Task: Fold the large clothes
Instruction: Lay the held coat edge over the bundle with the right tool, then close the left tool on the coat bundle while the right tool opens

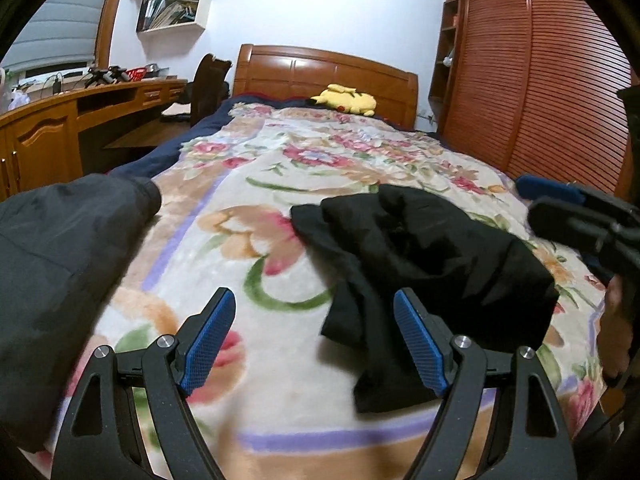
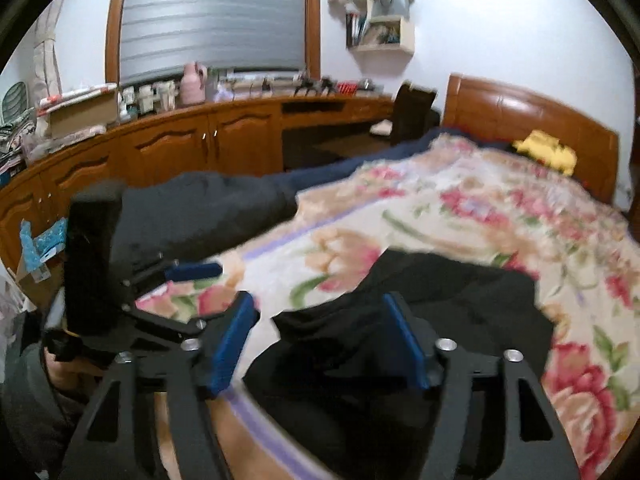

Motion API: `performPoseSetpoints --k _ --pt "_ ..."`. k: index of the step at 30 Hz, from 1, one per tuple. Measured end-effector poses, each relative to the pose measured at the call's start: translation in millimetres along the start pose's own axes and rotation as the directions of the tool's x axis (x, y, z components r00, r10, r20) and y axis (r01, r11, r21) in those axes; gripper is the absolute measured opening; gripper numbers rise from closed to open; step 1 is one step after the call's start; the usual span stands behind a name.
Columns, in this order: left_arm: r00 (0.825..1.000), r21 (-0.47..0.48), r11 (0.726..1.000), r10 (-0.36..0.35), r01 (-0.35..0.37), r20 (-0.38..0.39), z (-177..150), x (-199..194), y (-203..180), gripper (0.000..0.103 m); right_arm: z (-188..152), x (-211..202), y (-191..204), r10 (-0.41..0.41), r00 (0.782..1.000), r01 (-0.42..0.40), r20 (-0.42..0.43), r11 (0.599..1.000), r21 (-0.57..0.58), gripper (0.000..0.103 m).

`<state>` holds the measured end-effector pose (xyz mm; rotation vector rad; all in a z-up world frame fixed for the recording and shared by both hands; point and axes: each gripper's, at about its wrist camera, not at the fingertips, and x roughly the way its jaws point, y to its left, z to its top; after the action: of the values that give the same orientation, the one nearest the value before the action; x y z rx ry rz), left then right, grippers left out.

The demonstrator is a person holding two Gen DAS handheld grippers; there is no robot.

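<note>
A black garment [image 1: 424, 256] lies crumpled in a loose heap on the bed [image 1: 248, 248], near the foot edge and toward its right side. It shows no flat panels and no clean crease, so I judge the folding of this piece as not yet begun: it needs spreading out first, then folding.

My left tongs [image 1: 314, 344] hang just above the floral blanket at the foot edge, spread wide and grasping nothing; the right blue pad sits at the garment's near edge, though I cannot tell whether it touches the cloth. My right tongs [image 2: 320, 344] are also spread wide and empty, poised over the same black heap [image 2: 420, 320] with the cloth showing between the pads.

Along the bed's left edge lies a dark grey garment [image 1: 60, 248], bulky and smoother. Whether it is already folded or only waiting, I cannot tell, since the frame cuts it off.

Farther out, a yellow plush toy [image 1: 346, 100] rests at the head of the bed against the wooden headboard [image 1: 320, 68].

Both views are blurred, the right wrist view more so. What kind of garment the black heap is stays unclear; sleeves, collar and hems are lost in the folds.
</note>
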<state>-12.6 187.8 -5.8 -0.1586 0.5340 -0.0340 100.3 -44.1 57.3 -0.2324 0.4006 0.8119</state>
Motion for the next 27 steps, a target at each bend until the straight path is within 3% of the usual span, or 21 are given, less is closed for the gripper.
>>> performPoseSetpoints --k 5,6,8,11,16,23,27 --pt "0.999 0.01 1.0 -0.017 0.016 0.038 3 -8 -12 0.082 -5 -26 -46 -0.129 0.992 0.129 0.012 0.992 0.003 0.068" --pt "0.999 0.01 1.0 -0.017 0.017 0.044 5 -8 -14 0.082 -8 -27 -59 -0.157 0.988 0.157 -0.002 0.987 0.012 0.063" --pt "0.998 0.009 1.0 -0.024 0.024 0.054 6 -10 -17 0.082 -17 -20 -79 -0.183 0.982 0.185 -0.047 0.982 0.034 0.039" --pt "0.996 0.005 0.999 -0.043 0.043 0.073 8 -13 -20 0.082 -34 0 -102 -0.201 0.972 0.208 -0.12 0.977 0.053 0.024" --pt "0.993 0.015 0.998 -0.064 0.063 0.097 8 -18 -25 0.082 -43 40 -110 -0.099 0.977 0.117 -0.191 0.989 0.087 0.022" --pt "0.993 0.051 0.992 -0.116 0.115 0.017 1 2 -45 0.082 -52 54 -124 -0.062 0.974 0.088 -0.22 0.99 0.111 0.022" --pt "0.99 0.096 0.986 -0.137 0.14 -0.036 -6 14 -60 0.069 -56 47 -123 -0.071 0.975 0.096 -0.211 0.989 0.111 0.022"
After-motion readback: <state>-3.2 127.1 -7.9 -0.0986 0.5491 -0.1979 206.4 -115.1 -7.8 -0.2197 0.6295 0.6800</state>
